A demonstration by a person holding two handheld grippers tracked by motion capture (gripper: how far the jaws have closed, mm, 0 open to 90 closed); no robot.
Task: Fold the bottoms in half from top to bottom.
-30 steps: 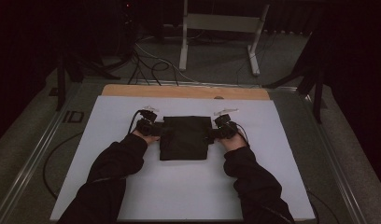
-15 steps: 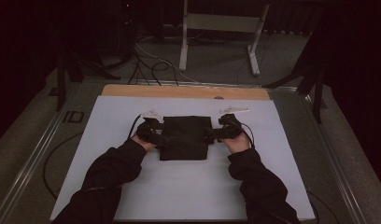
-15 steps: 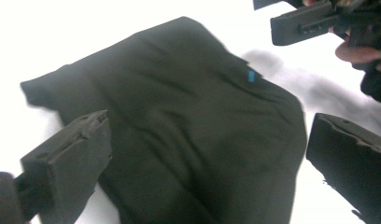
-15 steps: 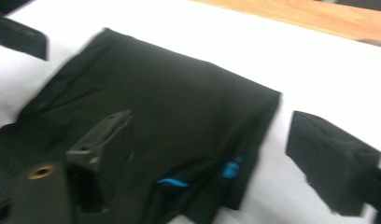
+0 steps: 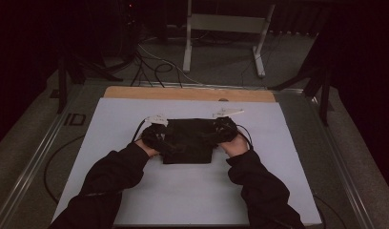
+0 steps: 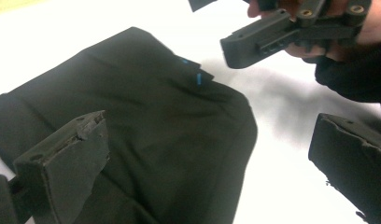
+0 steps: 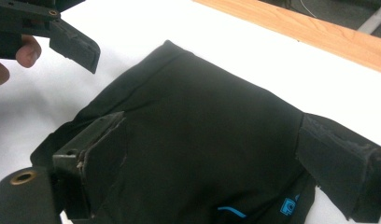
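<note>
A folded black garment (image 5: 188,143) lies flat in the middle of the white board (image 5: 183,195). My left gripper (image 5: 157,136) hovers over its left edge and my right gripper (image 5: 224,130) over its right edge. In the left gripper view the jaws stand wide apart (image 6: 207,163) above the cloth (image 6: 146,121), with nothing pinched; the other gripper (image 6: 282,35) is at top right. In the right gripper view the jaws (image 7: 216,158) are likewise wide, over the garment (image 7: 202,121) with its small blue logo (image 7: 287,205). Both pairs of jaws have just been opening.
A wooden strip (image 5: 188,94) runs along the board's far edge. Behind the table stand a metal frame (image 5: 221,24) and loose cables (image 5: 154,67) on the floor. A metal rail (image 5: 35,162) borders the table's left side.
Both grippers have opened and let go of the garment's sides, then lifted slightly above it. The garment lies where it was.
</note>
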